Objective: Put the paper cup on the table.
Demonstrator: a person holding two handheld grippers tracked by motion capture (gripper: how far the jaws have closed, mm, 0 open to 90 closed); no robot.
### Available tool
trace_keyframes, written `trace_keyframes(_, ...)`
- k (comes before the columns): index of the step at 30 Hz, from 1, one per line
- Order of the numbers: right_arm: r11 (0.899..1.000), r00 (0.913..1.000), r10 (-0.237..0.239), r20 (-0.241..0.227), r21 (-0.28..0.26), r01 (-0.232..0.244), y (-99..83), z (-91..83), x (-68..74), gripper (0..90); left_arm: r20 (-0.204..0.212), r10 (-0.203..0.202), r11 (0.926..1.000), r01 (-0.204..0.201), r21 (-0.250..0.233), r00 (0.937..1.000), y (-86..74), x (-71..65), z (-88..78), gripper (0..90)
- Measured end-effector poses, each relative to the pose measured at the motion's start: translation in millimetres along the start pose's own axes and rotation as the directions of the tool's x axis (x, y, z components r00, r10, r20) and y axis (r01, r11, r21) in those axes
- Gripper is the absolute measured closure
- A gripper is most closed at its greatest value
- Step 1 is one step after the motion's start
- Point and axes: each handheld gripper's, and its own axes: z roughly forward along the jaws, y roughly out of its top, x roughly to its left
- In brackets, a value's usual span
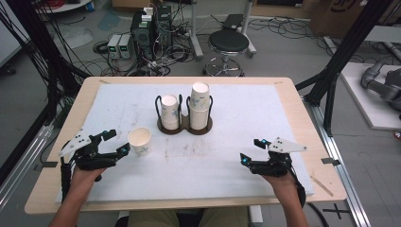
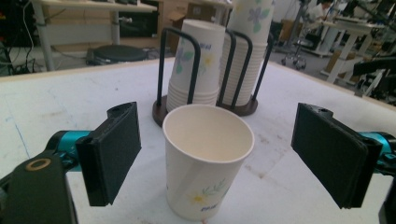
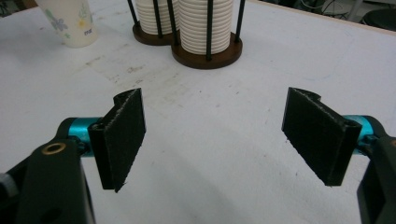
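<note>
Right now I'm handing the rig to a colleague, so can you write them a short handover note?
Left hand-held gripper: open, jaws either side of the loose cup, not touching it.
Right hand-held gripper: open, holding nothing, over bare cloth.
Cup holder sits mid-table with two stacks; the right stack is taller than the left stack.
Done: the cup stands upright and apart from the holder.
Left: probably close on the cup and move it.

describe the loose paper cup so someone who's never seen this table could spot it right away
On the white mat covering the wooden table, find the dark two-slot cup holder near the middle. The single paper cup stands upright just in front and left of it, between the open jaws of the left gripper. Unlike the stacked cups, it stands alone outside the holder.
</note>
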Motion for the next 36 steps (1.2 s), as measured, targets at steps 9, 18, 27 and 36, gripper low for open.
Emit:
trace_keyframes(9,0.999,0.9984,0.029,0.049,-0.024,-0.028,-3.7,-9.5,-5.0,22.2,0.014,-0.017,0.9987,0.018,-0.047,0.9998,-0.7,0.3,-4.3,16.0)
trace_keyframes(18,0.999,0.9960,0.036,0.082,-0.041,-0.033,-0.4,-16.3,-2.8,22.2,0.006,-0.002,0.9992,0.003,-0.039,1.0000,-2.4,1.8,-10.3,16.0)
trace_keyframes(27,0.999,0.9962,0.024,0.084,-0.033,-0.021,1.1,-15.4,1.2,22.2,-0.001,0.000,0.9992,0.000,-0.041,1.0000,-2.0,2.0,-12.2,16.5)
trace_keyframes(36,0.999,0.9962,0.026,0.083,-0.027,-0.023,-0.5,-15.8,-0.2,22.2,0.001,0.002,0.9995,-0.002,-0.033,1.0000,-2.2,1.4,-9.3,16.9)
